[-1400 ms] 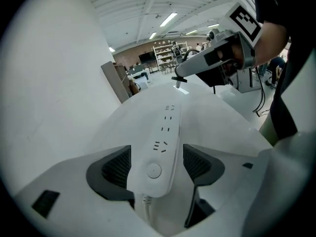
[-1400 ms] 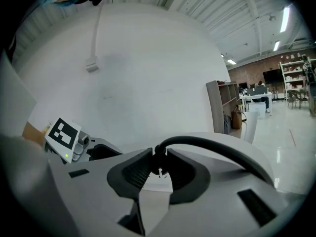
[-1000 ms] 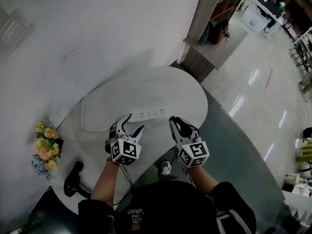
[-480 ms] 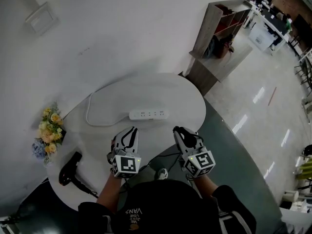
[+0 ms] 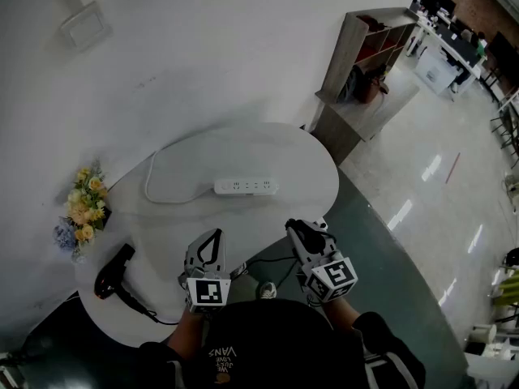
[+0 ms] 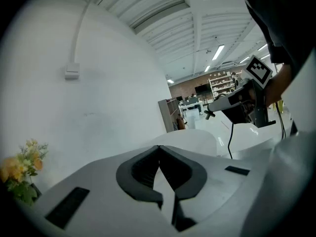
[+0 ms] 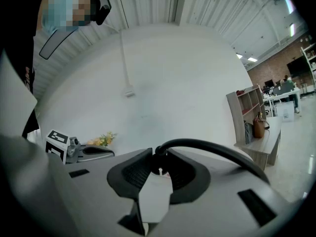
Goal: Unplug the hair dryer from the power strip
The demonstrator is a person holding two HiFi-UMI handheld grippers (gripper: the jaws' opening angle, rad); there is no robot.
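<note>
Right gripper (image 5: 296, 227) pinches the black rubber plug (image 7: 159, 158) well clear of the white oblong power strip (image 5: 246, 187), my left gripper (image 5: 212, 235) closed empty; pulling its cord taut could drag the black plastic hair dryer (image 5: 113, 272), left of the strip, off the round white table (image 5: 243, 148).

White, black-padded left tongs (image 5: 215, 235), right tongs (image 5: 293, 227); marker cubes (image 5: 208, 292); black shirt (image 5: 268, 343).
</note>
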